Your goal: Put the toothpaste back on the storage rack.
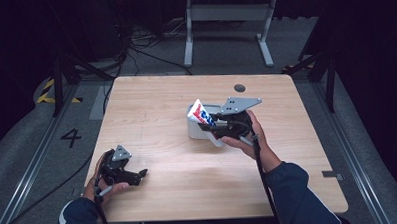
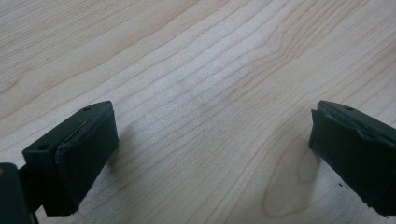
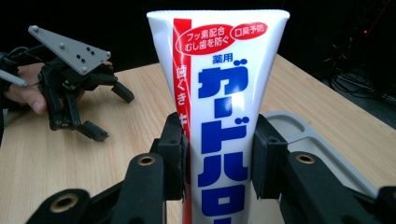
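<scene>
Right gripper (image 3: 218,154) pinching a toothpaste tube (image 3: 219,93) between both black pads, one pressed on each flat side; tube white with a red stripe and blue lettering, flat crimped end away from the gripper, its lower part hidden below the pads; in the high view, same tube (image 1: 200,113) slanted up and to the left out of the gripper (image 1: 210,126), lifted above a grey tray (image 1: 194,129); tray resting on the wooden table (image 1: 161,103) near its middle, just beside and partly under the right hand (image 1: 245,138); rounded tray rim (image 3: 303,123) visible behind the tube in the right gripper view.

Left gripper (image 1: 138,174) low over the near left part of the table, well apart from tube and tray; jaws spread wide with bare wood (image 2: 205,93) between them and nothing gripped; seen also from the right gripper view (image 3: 100,114), held by the left hand (image 3: 28,91), grey plate on top.
</scene>
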A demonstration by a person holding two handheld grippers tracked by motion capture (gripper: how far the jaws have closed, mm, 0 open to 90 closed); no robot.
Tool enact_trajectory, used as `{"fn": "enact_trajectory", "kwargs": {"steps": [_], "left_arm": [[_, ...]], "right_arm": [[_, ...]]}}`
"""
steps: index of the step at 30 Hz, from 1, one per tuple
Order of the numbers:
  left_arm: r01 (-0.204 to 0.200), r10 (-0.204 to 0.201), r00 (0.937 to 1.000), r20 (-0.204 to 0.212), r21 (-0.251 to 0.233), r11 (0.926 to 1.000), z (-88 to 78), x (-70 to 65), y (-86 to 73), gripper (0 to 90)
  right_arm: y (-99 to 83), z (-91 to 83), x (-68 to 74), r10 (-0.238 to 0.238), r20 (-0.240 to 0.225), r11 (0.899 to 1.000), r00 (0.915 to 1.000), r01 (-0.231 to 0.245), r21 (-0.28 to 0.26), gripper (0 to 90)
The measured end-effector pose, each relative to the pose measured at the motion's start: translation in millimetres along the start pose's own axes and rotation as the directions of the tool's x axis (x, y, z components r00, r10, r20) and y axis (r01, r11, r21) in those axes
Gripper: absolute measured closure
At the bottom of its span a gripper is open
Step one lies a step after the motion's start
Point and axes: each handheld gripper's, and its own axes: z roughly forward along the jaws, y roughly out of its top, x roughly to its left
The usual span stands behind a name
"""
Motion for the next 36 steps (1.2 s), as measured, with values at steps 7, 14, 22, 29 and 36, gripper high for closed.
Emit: {"fn": "enact_trajectory", "kwargs": {"steps": [7,14,22,29,36], "left_arm": [[0.0,0.0,1.0,0.0,0.0,1.0,0.0,0.0,0.0,1.7],[0.001,-0.001,1.0,0.0,0.0,1.0,0.0,0.0,0.0,1.7],[-0.002,0.002,1.0,0.0,0.004,1.0,-0.3,0.1,0.2,1.7],[-0.002,0.002,1.0,0.0,0.004,1.0,-0.3,0.1,0.2,1.7],[-0.001,0.001,1.0,0.001,0.004,1.0,-0.4,0.1,0.2,1.7]], "right_arm": [[7.2,1.7,-6.8,0.0,0.021,1.0,0.9998,0.001,-0.015,62.8],[14.0,2.8,-20.3,0.031,0.047,0.999,0.9984,-0.028,-0.047,61.9],[19.7,8.6,-32.9,0.04,0.069,0.998,0.9968,-0.036,-0.058,61.9],[25.0,9.2,-41.4,0.049,0.079,0.996,0.9957,-0.043,-0.078,61.9],[27.4,11.3,-51.2,0.059,0.097,0.995,0.9935,-0.051,-0.086,61.9]]}}
